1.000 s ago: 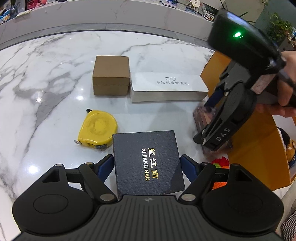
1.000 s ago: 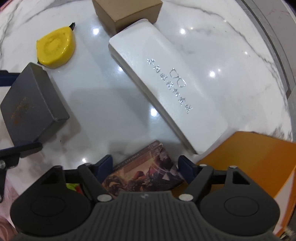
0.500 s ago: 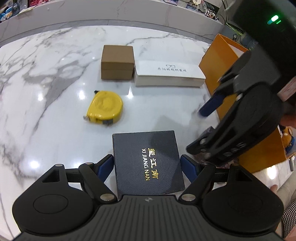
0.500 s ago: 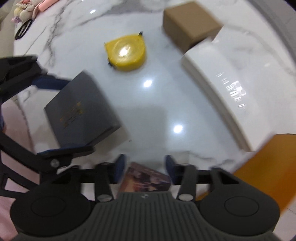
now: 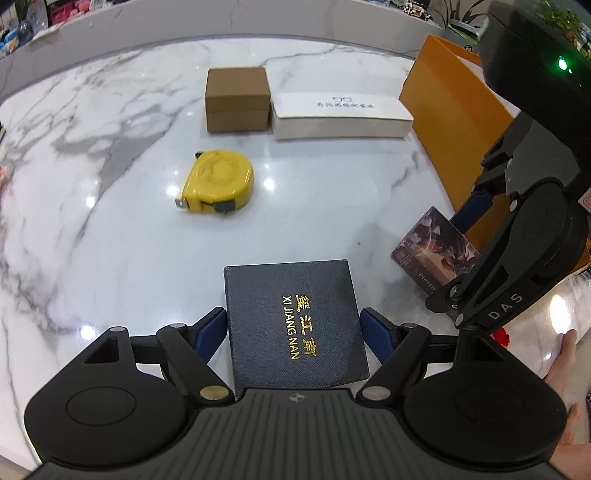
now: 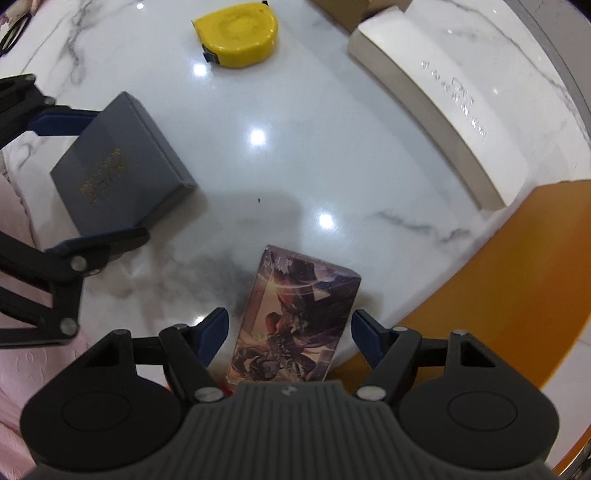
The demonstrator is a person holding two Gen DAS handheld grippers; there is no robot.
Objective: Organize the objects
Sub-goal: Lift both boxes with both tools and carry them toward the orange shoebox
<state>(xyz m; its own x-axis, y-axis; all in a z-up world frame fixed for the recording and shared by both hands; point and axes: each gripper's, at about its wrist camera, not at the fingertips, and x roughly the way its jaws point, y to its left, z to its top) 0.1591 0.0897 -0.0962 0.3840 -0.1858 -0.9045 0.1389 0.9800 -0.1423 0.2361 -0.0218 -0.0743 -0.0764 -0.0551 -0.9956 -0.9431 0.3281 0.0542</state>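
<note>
both wrist views look steeply down, close over the marble table [image 5: 110, 221] (shared tape measure [image 6: 240, 33]).

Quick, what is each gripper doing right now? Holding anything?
Left gripper: shut on the dark blue box.
Right gripper: open and opening, with the illustrated card box between its fingers, not gripped.

Bright overhead light — round glare spots dot the glossy table [image 5: 110, 206], soft shadows pool below; fisheye bends edges, and the right view's rim blurs.
</note>
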